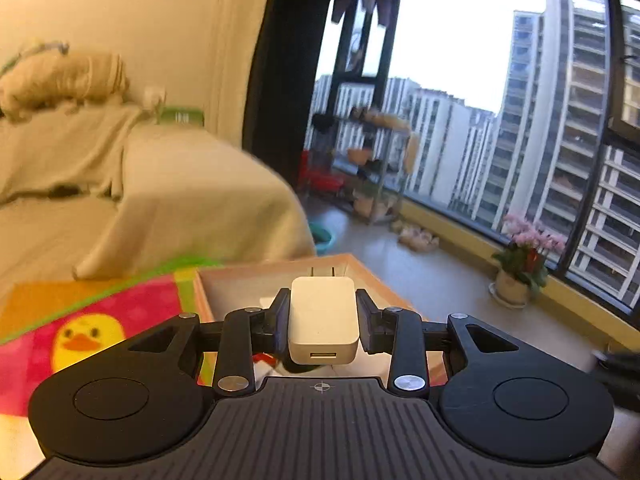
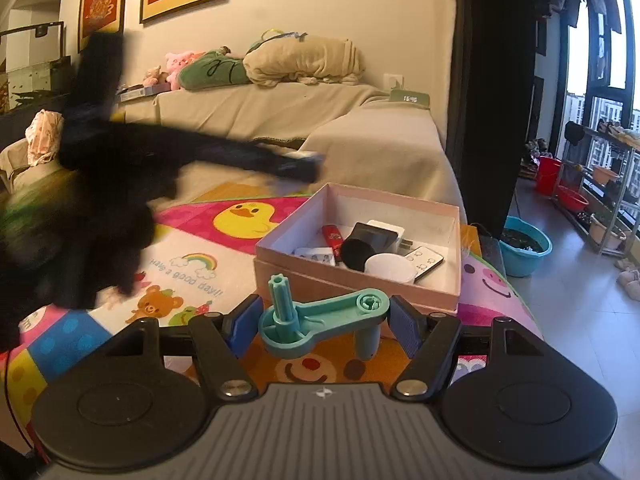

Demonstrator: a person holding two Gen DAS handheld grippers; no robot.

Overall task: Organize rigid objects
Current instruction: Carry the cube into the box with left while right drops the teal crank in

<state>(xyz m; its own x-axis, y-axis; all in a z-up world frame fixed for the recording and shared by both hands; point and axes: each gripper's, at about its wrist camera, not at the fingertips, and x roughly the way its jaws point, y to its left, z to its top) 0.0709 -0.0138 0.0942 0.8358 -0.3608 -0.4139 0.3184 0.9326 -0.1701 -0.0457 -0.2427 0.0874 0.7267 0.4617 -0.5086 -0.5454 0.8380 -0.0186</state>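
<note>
Both sets of jaws are gripping something above the colourful play mat [image 2: 192,264]. Blurring across the right wrist view, the left gripper [image 2: 304,166] is showing only as a dark smear. Only that view is revealing the pink box [image 2: 356,280] and the jumble inside. Pads of the right gripper [image 2: 326,326] are pinching a teal crank handle [image 2: 324,320], its lower peg partly hidden. Held by the left gripper [image 1: 323,320], a white charger [image 1: 323,320] is hanging over the box's near edge.

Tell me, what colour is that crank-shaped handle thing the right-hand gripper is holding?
The crank handle is teal green, seen best from the right wrist camera.
</note>
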